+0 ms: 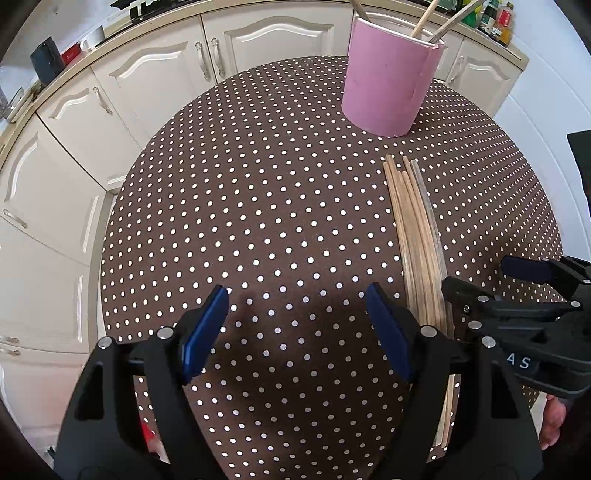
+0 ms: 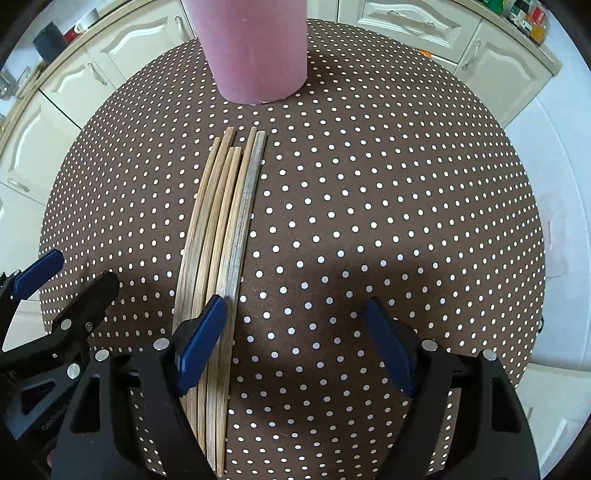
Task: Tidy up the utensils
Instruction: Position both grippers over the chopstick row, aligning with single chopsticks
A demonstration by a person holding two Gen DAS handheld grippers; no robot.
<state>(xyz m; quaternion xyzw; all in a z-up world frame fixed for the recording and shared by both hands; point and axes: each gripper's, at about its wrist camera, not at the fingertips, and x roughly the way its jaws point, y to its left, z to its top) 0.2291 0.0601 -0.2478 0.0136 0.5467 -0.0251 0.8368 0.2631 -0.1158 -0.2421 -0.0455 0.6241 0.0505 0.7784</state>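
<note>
- Left wrist view: the left gripper (image 1: 297, 325) hung above the polka-dot counter (image 1: 258, 206) with its jaws spread wide and nothing between the blue pads
- A bundle of wooden chopsticks (image 1: 413, 236) lay flat on the counter to the right of that gripper, side by side and touching, their long axis running from the near edge away toward the pink holder (image 1: 388, 77)
- Their far tips pointed at the holder's base but stopped short of it, with bare cloth between
- The holder stood upright near the far edge of the counter and already held a few sticks (image 1: 443, 26), which leaned out of its top
- The right gripper (image 1: 480, 280) came in from the right edge, its tips just beside the near part of the bundle
- Right wrist view: the right gripper (image 2: 295, 325) was released too, jaws wide and empty; its left pad sat over the right edge of the chopsticks (image 2: 221, 221), though contact could not be told
- The bundle ran lengthwise from under that gripper toward the pink holder (image 2: 255, 48), which rose straight ahead
- The left gripper (image 2: 70, 280) showed at the lower left, well open
</note>
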